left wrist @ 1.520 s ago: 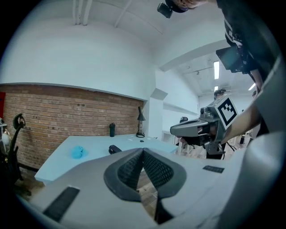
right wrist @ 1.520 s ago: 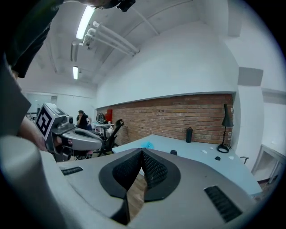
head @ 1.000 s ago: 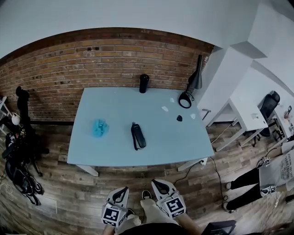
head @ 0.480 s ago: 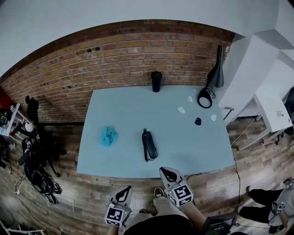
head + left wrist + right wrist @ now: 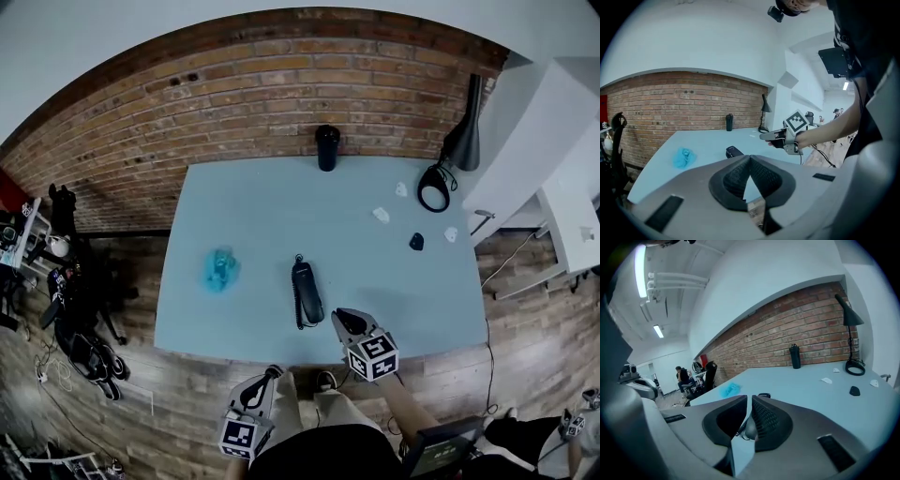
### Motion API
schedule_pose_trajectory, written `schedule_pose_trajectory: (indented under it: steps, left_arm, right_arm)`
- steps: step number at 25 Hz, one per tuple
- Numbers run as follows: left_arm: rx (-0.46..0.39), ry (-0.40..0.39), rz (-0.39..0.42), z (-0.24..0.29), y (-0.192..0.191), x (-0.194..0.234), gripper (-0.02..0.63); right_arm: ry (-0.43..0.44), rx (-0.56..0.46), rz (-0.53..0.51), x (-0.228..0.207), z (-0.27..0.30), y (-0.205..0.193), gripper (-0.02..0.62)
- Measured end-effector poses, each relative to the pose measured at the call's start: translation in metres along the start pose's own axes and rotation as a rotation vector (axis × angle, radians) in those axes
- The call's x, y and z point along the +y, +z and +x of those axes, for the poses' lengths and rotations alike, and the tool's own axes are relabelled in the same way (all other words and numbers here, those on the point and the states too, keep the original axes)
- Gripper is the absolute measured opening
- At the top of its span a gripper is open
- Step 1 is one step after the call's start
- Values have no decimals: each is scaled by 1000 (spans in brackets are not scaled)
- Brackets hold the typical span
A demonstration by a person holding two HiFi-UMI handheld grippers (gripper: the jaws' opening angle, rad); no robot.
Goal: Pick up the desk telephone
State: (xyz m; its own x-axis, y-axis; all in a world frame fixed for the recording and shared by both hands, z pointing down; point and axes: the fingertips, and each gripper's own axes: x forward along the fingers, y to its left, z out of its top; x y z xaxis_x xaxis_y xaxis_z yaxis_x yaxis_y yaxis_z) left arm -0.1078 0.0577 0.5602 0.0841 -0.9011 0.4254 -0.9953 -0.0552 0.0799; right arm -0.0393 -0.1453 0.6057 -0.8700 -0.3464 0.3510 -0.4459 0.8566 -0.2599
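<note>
The black desk telephone handset (image 5: pixel 306 292) lies lengthwise on the light blue table (image 5: pixel 244 206), near the front edge, its cord along its left side. My right gripper (image 5: pixel 341 319) is shut and empty, over the front edge just right of the handset's near end. In the right gripper view the phone (image 5: pixel 764 395) peeks above the right gripper (image 5: pixel 750 398). My left gripper (image 5: pixel 271 373) hangs short of the table over the floor, shut and empty. From the left gripper (image 5: pixel 750 157) I see the phone (image 5: pixel 734 151) and the right gripper (image 5: pixel 762 137).
A crumpled blue cloth (image 5: pixel 220 269) lies left of the phone. At the back stands a black bottle (image 5: pixel 327 147). A black lamp (image 5: pixel 459 141), white scraps (image 5: pixel 381 215) and a small black object (image 5: pixel 416 241) occupy the right side. Bags (image 5: pixel 75 319) clutter the floor at left.
The table has come closer. My right gripper moved forward over the table's front edge, up beside the phone. The left gripper advanced a little, still short of the table.
</note>
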Motion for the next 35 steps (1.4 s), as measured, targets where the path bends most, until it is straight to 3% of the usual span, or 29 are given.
schedule_pose_trajectory:
  steps: [7,14,23,27,35]
  left_arm:
    - [30,19,15,10,10,28,14]
    - [51,63,-6,6,6,47,14]
    - [77,108,-30,-5,-5,62,14]
    - [68,131,-33,-8,-6,72,14]
    - [75,153,-54,-7,-12,82,14]
  right_arm:
    - [42,144,60,-25,55,-25,114]
    - [58,251,135,-43,101,-49,243]
    - [53,357,160,-54,144,-83,249]
    - [79,367,188,-53,152,-87,327]
    - [122,401,186,-32,170,-93,371]
